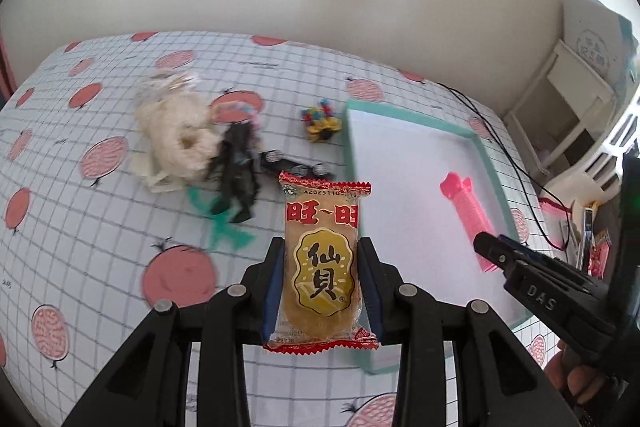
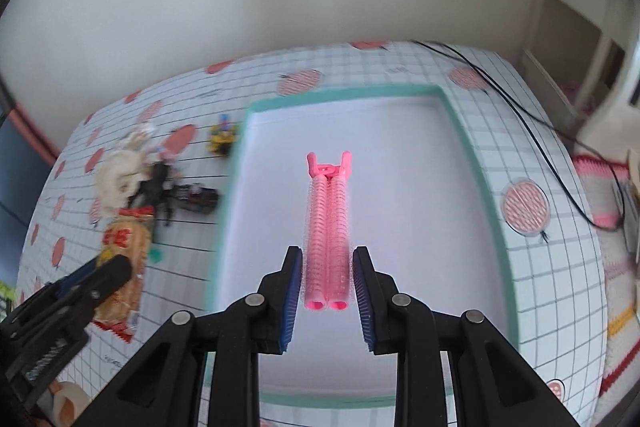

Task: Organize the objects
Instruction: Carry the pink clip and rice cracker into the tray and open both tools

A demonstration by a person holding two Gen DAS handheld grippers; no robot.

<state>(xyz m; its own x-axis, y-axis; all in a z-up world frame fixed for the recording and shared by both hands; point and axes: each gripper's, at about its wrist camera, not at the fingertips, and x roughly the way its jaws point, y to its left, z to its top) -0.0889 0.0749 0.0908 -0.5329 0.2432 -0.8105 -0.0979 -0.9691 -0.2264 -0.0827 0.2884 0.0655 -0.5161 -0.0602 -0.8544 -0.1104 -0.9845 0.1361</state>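
- A rice cracker packet [image 1: 323, 267], clear with red zigzag ends and a gold oval label with Chinese characters, stands upright between the two black fingers of the left gripper [image 1: 322, 283]. The blue pads press its long sides, so the jaws are clenched on it, lifted above the tablecloth.
- A pink hair roller clip [image 2: 328, 231], two ribbed tubes side by side with a forked clasp at the far end, lies between the fingers of the right gripper [image 2: 327, 291]. Small gaps show on both sides between the pads and the roller, so the jaws look released, straddling it without a firm squeeze.
- The roller is over the white floor of a shallow tray with a mint-green rim [image 2: 452, 107]. Whether it rests on the tray floor or hangs just above it cannot be told.
- The tray sits on the right part of a tablecloth [image 1: 100, 227] with a grey grid and pink round fruit prints.
- To the left of the tray lies a loose pile: a fluffy cream scrunchie [image 1: 176, 143], a black figure-like toy [image 1: 236, 171], a dark wrapped item [image 1: 292, 163] beside it, and a small yellow and multicoloured toy [image 1: 322, 121] near the tray's far left corner.
- A green marking [image 1: 224, 223] shows on the cloth near the pile.
- A black cable [image 2: 532, 131] runs across the far right of the table.
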